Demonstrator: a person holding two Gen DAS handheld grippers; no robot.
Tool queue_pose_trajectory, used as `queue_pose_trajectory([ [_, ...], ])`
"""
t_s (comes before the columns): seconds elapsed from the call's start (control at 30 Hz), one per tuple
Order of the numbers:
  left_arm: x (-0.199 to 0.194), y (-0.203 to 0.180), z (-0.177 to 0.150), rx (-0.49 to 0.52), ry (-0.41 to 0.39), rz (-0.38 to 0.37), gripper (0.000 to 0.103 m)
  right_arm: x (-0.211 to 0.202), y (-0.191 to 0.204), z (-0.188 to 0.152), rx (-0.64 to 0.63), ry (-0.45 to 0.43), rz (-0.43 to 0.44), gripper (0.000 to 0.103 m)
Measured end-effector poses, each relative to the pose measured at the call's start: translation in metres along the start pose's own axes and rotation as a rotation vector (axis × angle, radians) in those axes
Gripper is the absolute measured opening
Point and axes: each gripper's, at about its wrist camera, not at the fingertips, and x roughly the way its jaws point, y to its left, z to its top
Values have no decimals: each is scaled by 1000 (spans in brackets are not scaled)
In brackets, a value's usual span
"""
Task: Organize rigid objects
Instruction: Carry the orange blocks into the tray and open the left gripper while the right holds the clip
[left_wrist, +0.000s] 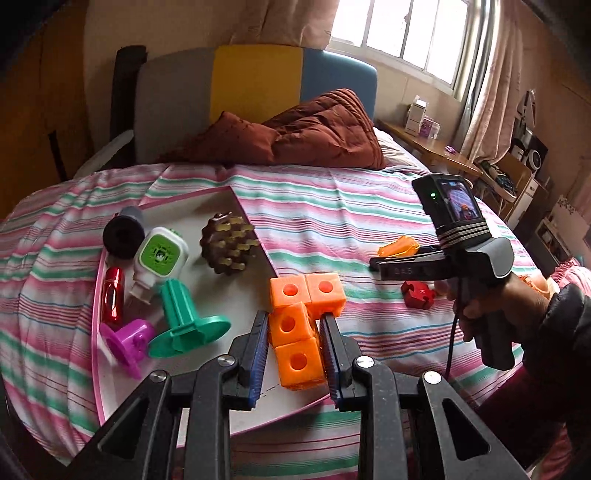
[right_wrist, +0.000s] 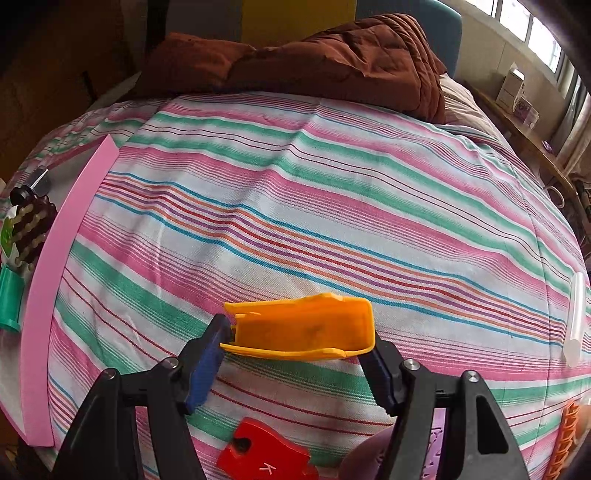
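Note:
My left gripper is shut on a block of several linked orange cubes, each with a round hole. The block hangs over the near right part of a white tray with a pink rim. To the right, a person's hand holds my right gripper low over the striped bed. In the right wrist view that gripper is shut on an orange open-sided plastic shell, which spans the gap between its pads. A red puzzle piece marked K lies on the sheet just below it, and also shows in the left wrist view.
The tray holds a black cylinder, a white and green bottle, a brown spiky ball, a red tube, a purple piece and a green spool. A white tube lies at right. A brown quilt is at the bedhead.

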Motion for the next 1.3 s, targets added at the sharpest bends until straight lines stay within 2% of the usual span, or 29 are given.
queue_pose_trajectory([
  [0.23,0,21,-8,-54,23,-2,28,0,0,0,-3,-1,-3,69],
  [0.53,-8,68,-20,-171,42,-19,28,0,0,2,-10,-2,-14,69],
  [0.77,5,79,0,-245,52,-86,28,0,1,2,-17,0,-23,68],
  [0.87,19,75,9,-276,99,-151,28,-1,1,2,-18,-1,-24,68],
  [0.97,29,59,10,-260,136,-207,28,-1,1,1,-18,1,-24,68],
  [1.07,39,51,12,-221,141,-160,28,-1,2,1,-24,-1,-27,68],
  [1.13,52,59,16,-252,167,-127,28,-1,2,1,-24,1,-27,68],
  [1.3,72,76,27,-297,176,-82,28,-2,2,1,-32,-1,-32,68],
])
